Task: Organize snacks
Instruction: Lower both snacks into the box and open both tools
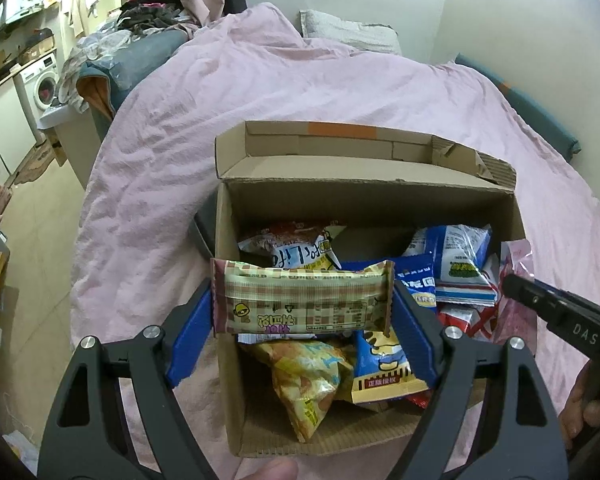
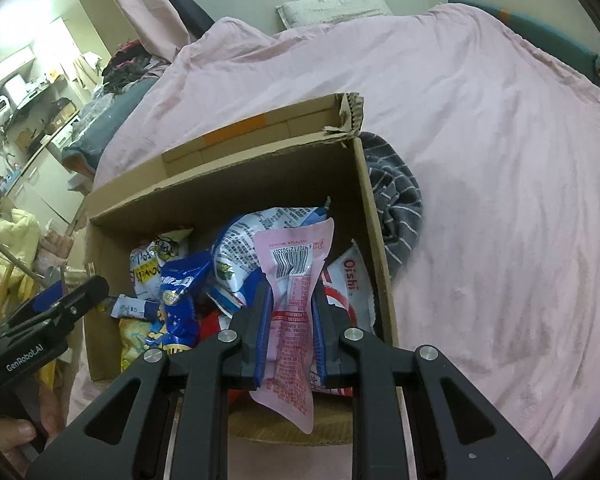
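An open cardboard box [image 1: 380, 200] sits on a pink bed cover, with several snack packets inside. My left gripper [image 1: 303, 300] is shut on a beige checked snack bar [image 1: 304, 298], gripping it by its two ends above the near left part of the box. My right gripper [image 2: 291, 300] is shut on a pink packet [image 2: 293, 276] with a barcode, held upright over the box [image 2: 227, 184]. From the left wrist view the right gripper [image 1: 516, 286] and its pink packet [image 1: 518, 276] show at the box's right wall. Blue, yellow and white packets lie below.
The pink bed cover [image 1: 300, 80] spreads all around the box. A grey striped cloth [image 2: 396, 200] lies against the box's right wall. The box's rear flap [image 1: 340, 144] stands open. A washing machine [image 1: 39, 84] and cluttered shelves are off to the left.
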Demonstrator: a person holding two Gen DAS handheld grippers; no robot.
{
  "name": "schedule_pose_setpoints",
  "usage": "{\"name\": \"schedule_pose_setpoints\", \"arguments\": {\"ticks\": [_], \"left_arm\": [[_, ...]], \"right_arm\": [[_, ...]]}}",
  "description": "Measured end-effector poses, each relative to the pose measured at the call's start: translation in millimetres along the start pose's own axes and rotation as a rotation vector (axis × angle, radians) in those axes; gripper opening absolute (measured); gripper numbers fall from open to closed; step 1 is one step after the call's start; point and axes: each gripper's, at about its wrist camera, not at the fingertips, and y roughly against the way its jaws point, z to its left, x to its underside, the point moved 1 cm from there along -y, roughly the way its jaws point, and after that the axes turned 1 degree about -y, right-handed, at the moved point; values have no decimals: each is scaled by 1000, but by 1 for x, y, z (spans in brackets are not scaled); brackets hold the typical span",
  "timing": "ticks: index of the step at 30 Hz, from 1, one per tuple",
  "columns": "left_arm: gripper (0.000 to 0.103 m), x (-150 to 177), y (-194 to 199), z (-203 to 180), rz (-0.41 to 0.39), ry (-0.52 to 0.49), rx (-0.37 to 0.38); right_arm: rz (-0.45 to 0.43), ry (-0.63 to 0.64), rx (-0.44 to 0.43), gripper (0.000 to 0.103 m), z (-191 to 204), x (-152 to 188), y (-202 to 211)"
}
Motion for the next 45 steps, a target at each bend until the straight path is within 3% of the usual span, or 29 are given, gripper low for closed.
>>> {"name": "schedule_pose_setpoints", "arguments": {"ticks": [7,14,17,19,20,21,23,29,36,45], "left_arm": [[83,-3,0,3,1,21,5],[103,-3,5,8,-12,51,9],[103,-3,8,11,-25,70,2],[103,-3,9,12,-33,76,0],[103,-3,10,13,-34,79,2],[103,-3,11,13,-35,81,5],[103,-3,13,12,-43,74,-2],[103,-2,22,6,-75,30,-36],[103,2,47,7,-110,16,-75],[103,16,82,23,-120,65,-97]], "right_arm": [[4,-4,-2,22,0,0,0],[1,-26,-22,25,-2,-1,1],[4,-38,-41,30,-4,-1,1],[3,-53,-60,36,-5,-2,2],[-4,-58,-66,48,-6,-2,4],[-16,-62,-75,67,-6,-3,7],[-47,-73,-102,82,-6,-6,13],[-115,-19,-69,84,5,-9,30],[-194,45,-67,92,21,-2,64],[-215,4,-103,94,19,15,95]]}}
